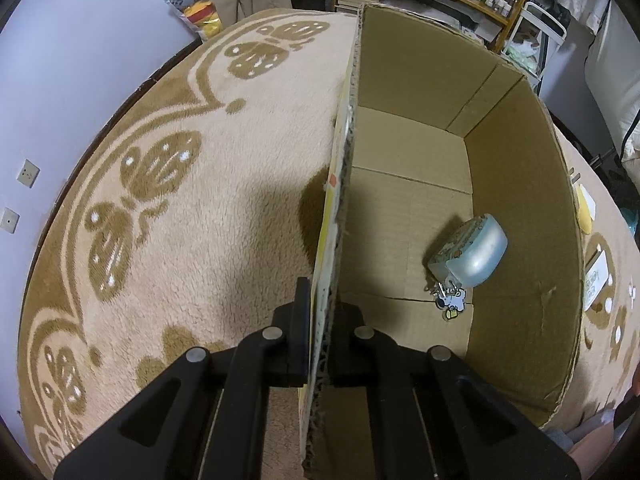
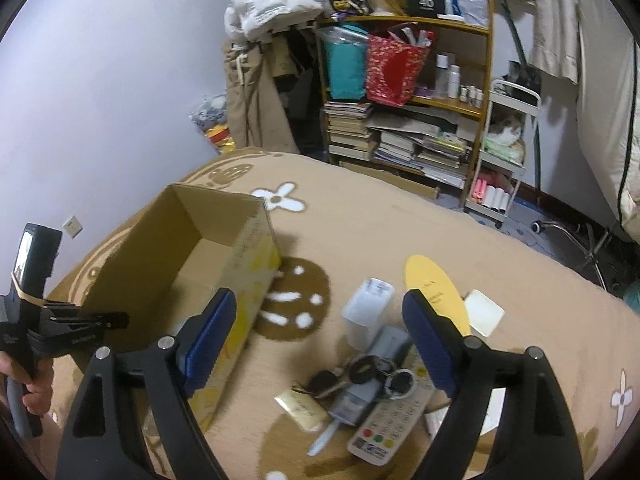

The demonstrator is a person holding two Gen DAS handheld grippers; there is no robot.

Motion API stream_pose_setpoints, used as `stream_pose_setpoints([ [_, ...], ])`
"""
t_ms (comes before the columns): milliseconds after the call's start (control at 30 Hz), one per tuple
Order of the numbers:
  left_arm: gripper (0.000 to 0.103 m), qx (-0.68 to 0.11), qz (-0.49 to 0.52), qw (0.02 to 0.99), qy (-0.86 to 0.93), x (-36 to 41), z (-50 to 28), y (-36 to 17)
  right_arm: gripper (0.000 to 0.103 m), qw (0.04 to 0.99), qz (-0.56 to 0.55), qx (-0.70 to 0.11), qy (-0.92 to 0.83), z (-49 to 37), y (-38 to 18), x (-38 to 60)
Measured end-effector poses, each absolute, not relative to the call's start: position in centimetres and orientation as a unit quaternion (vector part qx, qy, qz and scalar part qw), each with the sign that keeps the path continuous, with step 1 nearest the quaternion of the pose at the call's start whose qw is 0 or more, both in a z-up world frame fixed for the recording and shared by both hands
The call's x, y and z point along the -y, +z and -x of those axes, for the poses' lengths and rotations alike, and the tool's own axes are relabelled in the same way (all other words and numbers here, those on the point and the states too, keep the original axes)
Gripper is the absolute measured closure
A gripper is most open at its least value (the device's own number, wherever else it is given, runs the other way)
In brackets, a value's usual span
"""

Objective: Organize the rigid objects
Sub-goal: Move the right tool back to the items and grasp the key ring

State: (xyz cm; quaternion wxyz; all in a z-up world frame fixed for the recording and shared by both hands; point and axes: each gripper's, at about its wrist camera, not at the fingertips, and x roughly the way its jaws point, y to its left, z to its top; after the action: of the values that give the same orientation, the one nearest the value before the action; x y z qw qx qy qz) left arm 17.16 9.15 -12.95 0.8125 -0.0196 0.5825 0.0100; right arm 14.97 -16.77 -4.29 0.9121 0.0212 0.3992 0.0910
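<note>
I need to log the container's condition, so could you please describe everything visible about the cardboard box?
The cardboard box is plain brown corrugated board, open-topped, with yellow print on its outer side. It stands upright on the patterned beige blanket. The left gripper has its jaws shut on the box's near wall. Inside, on the floor against the far wall, lies a small silvery case with a keyring charm.

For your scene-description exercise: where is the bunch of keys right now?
In the right wrist view, the keys lie on the blanket right of the box, atop the pile beside the remote.
</note>
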Motion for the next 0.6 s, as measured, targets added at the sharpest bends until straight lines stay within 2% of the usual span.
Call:
stream_pose_setpoints([
  [600,0.096,-0.587,0.027,0.809,0.009,-9.5,-17.3,-13.0,0.013,0.891,-0.092,-0.441,0.056,-15.0,-10.1,22.4],
])
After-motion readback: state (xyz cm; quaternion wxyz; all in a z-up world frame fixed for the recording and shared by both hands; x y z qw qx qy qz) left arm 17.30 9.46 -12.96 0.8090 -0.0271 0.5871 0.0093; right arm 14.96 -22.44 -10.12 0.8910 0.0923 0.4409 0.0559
